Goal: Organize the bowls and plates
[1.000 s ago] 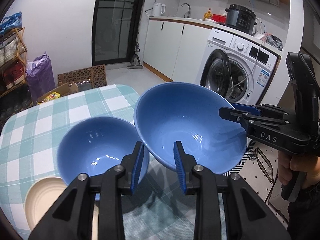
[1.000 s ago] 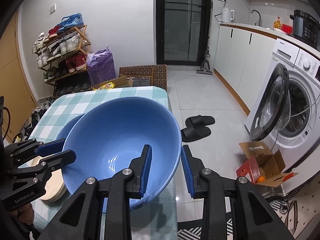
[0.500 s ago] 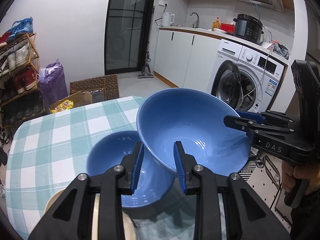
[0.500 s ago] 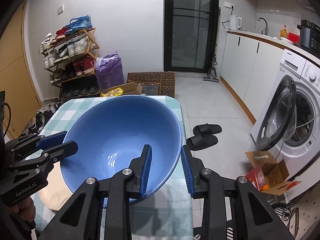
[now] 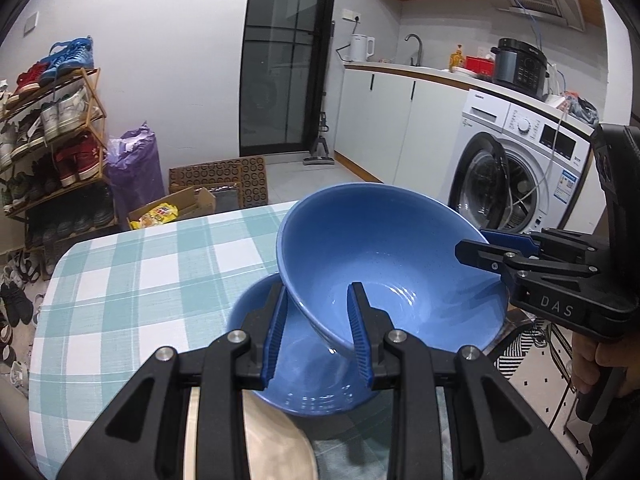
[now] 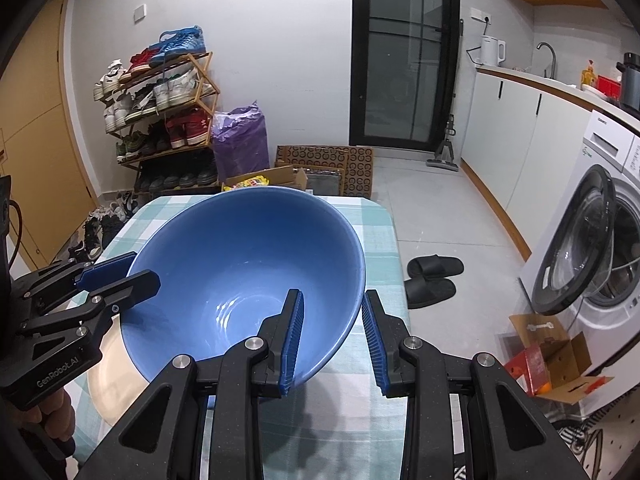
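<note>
Blue large bowl (image 5: pixel 384 252) rim clamped by both grippers, tilted over small bowl (image 5: pixel 308 384)

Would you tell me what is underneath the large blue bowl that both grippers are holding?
In the left wrist view, a smaller blue bowl sits below the large blue bowl, with a cream plate nearer the camera on the checked tablecloth. The large bowl hides part of the smaller one.

large bowl (image 5: pixel 384 252) over small bowl (image 5: pixel 308 380), on table (image 5: pixel 132 264)
</note>
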`<control>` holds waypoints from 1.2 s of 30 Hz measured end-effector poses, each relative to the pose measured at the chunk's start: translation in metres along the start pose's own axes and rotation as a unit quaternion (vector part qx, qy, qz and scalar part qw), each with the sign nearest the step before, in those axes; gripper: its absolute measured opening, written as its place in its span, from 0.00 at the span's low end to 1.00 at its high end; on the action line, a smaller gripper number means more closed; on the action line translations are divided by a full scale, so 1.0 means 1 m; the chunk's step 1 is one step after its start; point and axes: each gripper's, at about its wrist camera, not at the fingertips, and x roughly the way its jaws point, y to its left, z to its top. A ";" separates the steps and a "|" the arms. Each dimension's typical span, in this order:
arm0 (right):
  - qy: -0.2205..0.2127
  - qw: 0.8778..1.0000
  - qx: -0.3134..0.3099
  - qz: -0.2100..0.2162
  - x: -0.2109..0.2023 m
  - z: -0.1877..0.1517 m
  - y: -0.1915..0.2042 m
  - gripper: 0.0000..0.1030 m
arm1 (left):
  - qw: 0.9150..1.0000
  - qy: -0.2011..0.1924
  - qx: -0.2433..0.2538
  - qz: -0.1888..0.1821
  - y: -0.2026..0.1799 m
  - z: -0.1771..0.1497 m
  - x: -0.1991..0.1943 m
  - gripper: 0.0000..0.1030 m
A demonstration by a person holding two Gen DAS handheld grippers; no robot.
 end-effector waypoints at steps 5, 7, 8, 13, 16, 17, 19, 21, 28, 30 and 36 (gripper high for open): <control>0.002 1.000 -0.006 0.010 0.006 0.004 0.010 0.30 | 1.000 -0.003 -0.004 0.011 0.009 -0.001 -0.001 0.28; 0.003 1.000 -0.009 0.012 0.009 0.005 0.014 0.30 | 1.000 -0.004 -0.005 0.015 0.013 -0.002 -0.001 0.28; 0.004 1.000 -0.010 0.013 0.011 0.006 0.015 0.30 | 1.000 -0.004 -0.006 0.017 0.014 -0.003 0.000 0.28; 0.009 1.000 -0.015 0.015 0.021 0.006 0.024 0.30 | 1.000 -0.001 -0.007 0.028 0.020 -0.006 0.003 0.28; 0.012 1.000 -0.016 0.015 0.026 0.006 0.029 0.30 | 0.999 0.002 -0.011 0.033 0.025 -0.009 0.006 0.28; 0.014 1.000 -0.017 0.015 0.028 0.006 0.030 0.30 | 0.999 0.003 -0.011 0.034 0.026 -0.009 0.007 0.28; 0.016 1.000 -0.017 0.016 0.031 0.006 0.033 0.30 | 0.999 0.005 -0.014 0.035 0.029 -0.010 0.009 0.28; 0.019 1.000 -0.018 0.018 0.035 0.007 0.036 0.30 | 0.999 0.008 -0.016 0.036 0.031 -0.012 0.011 0.28; 0.027 0.999 -0.020 0.018 0.050 0.004 0.042 0.30 | 0.999 0.020 -0.019 0.043 0.036 -0.017 0.021 0.28; 0.031 0.999 -0.020 0.019 0.054 0.003 0.044 0.30 | 0.999 0.023 -0.020 0.045 0.037 -0.019 0.024 0.28; 0.041 0.999 -0.022 0.019 0.066 -0.001 0.045 0.30 | 0.998 0.032 -0.021 0.049 0.040 -0.026 0.032 0.28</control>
